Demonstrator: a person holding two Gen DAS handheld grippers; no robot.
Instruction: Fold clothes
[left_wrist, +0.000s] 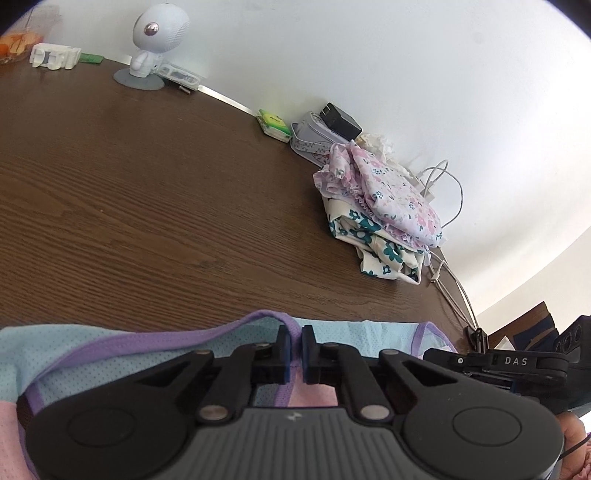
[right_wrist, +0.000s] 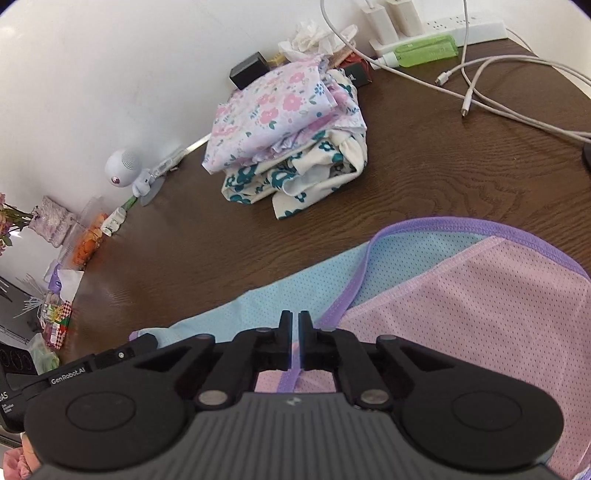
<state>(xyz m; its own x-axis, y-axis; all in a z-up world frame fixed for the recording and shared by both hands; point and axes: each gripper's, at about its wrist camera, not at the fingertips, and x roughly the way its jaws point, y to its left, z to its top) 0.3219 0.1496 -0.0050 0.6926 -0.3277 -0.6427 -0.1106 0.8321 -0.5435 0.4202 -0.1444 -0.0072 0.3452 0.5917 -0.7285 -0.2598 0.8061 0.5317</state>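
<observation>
A mesh garment in light blue and pink with purple trim lies on the brown table's near edge, seen in the left wrist view (left_wrist: 92, 343) and the right wrist view (right_wrist: 461, 295). My left gripper (left_wrist: 294, 334) is shut on its purple trim. My right gripper (right_wrist: 294, 319) is shut on the same garment at a purple-trimmed edge. The other gripper's body shows at the right of the left wrist view (left_wrist: 517, 363) and at the left of the right wrist view (right_wrist: 96, 363). A pile of folded floral clothes (left_wrist: 380, 206) (right_wrist: 288, 136) sits by the wall.
The brown wooden table (left_wrist: 147, 184) stands against a white wall. A white round-headed figurine (left_wrist: 155, 44) (right_wrist: 125, 170), a green packet (left_wrist: 273, 123), a black charger (left_wrist: 340, 118), white cables (right_wrist: 498, 85) and a power strip (right_wrist: 443, 26) line the wall.
</observation>
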